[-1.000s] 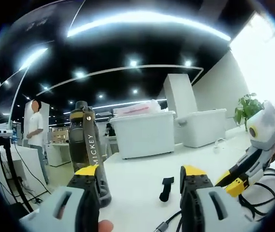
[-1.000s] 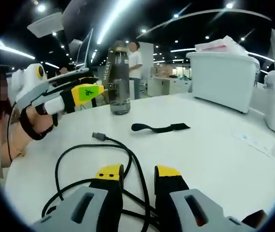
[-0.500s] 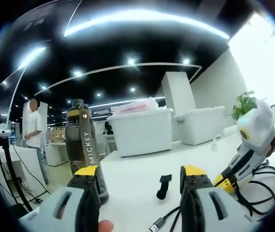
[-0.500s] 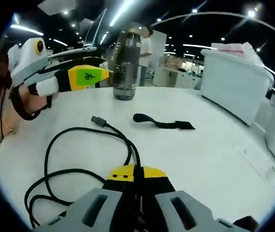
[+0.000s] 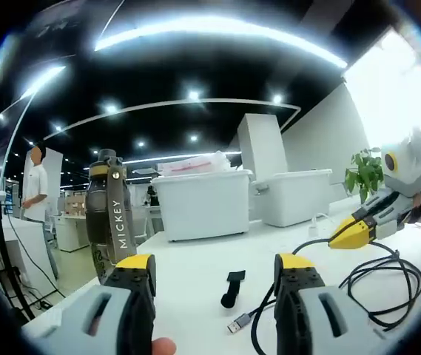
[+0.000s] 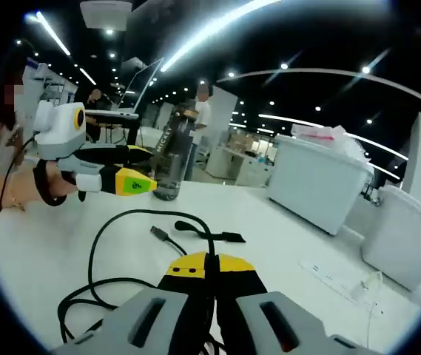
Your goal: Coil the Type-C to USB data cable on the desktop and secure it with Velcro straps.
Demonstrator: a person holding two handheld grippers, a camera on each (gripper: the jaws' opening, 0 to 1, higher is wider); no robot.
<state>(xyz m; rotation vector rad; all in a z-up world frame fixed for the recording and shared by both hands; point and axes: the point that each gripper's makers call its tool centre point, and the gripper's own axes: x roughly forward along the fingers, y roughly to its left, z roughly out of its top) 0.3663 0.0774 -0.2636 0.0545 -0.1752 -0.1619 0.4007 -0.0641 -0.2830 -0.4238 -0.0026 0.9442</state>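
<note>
The black data cable lies in loose loops on the white desktop, its USB plug free. One strand rises to my right gripper, which is shut on it and held above the desk. In the left gripper view the cable loops hang below the right gripper, and the plug rests near the black Velcro strap. My left gripper is open with nothing between its jaws, just short of the strap. The right gripper view shows the left gripper beside the strap.
A dark water bottle stands at the desk's left edge. Two white storage bins stand at the back, with a plant by them. A white power strip lies to the right. A person stands beyond the desk.
My right gripper closed on a cable strand and then rose with it, pulling the loops up. The left gripper stayed open and drew back slightly.
</note>
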